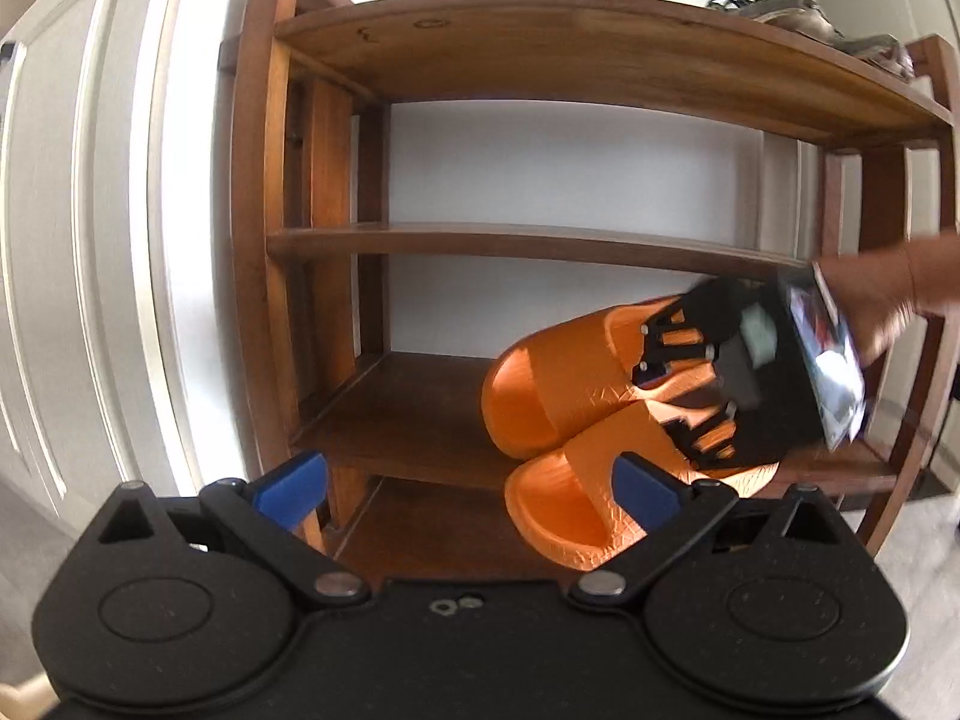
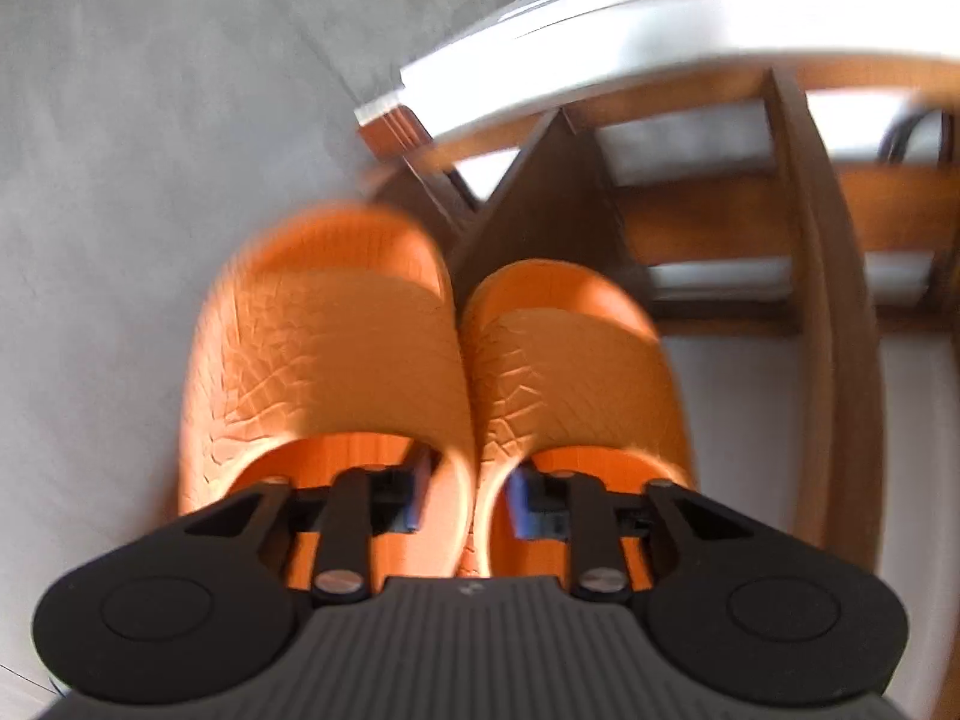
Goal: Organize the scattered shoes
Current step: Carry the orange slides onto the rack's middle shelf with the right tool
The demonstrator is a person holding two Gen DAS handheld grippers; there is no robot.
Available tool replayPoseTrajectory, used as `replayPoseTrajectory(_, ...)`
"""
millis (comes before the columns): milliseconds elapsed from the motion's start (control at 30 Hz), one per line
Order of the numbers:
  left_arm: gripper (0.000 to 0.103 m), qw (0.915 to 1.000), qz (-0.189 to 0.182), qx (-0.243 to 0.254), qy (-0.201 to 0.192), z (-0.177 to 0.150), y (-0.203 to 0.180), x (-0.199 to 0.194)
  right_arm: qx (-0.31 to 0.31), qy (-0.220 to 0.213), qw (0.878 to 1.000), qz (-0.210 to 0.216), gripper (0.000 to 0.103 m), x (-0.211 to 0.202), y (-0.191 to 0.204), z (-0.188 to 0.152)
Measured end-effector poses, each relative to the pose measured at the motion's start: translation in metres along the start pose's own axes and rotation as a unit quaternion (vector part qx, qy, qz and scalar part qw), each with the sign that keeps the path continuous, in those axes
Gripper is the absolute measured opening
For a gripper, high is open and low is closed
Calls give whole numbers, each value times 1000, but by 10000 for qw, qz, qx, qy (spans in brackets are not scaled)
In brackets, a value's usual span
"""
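Observation:
A pair of orange slide slippers, one [image 1: 558,384] above the other [image 1: 570,504], is tipped on its side at the bottom shelf [image 1: 408,414] of a wooden shoe rack [image 1: 540,42]. My right gripper [image 1: 690,384] comes in from the right, a hand [image 1: 900,288] behind it. In the right wrist view the slippers [image 2: 324,348] [image 2: 570,372] sit side by side, and my right gripper [image 2: 467,501] has its blue pads on their two touching inner walls. My left gripper [image 1: 468,480] stands open and empty in front of the rack's lower left.
Grey sneakers [image 1: 810,12] lie on the rack's top board at the right. The middle shelf [image 1: 510,240] holds nothing. A white door [image 1: 72,240] stands left of the rack. Grey floor [image 2: 120,180] spreads beside the rack's side frame [image 2: 828,330].

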State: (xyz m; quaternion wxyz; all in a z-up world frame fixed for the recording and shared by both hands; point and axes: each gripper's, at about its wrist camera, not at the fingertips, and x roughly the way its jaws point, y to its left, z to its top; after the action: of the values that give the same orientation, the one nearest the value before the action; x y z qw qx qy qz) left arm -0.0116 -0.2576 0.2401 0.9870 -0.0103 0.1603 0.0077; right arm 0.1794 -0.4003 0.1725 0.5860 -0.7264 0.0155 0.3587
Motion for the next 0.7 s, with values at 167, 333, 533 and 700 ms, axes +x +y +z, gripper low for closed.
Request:
replayPoseTrajectory(167,102,10000,-62,51,-7,-13,-8,15,210,-111,9981,-561,42,-3,13,-8)
replayPoseTrajectory(333,102,9987,-425,242,124,-25,-18,40,1314,-164,9906,-337,42,2,-4,-23)
replayPoseTrajectory(533,102,9955,-810,356,341,-35,-17,63,2261,-326,9723,-487,47,3,-6,-46)
replayPoseTrajectory(700,102,9949,-868,436,267,-37,-12,70,2666,-108,9611,-711,54,12,-8,-62)
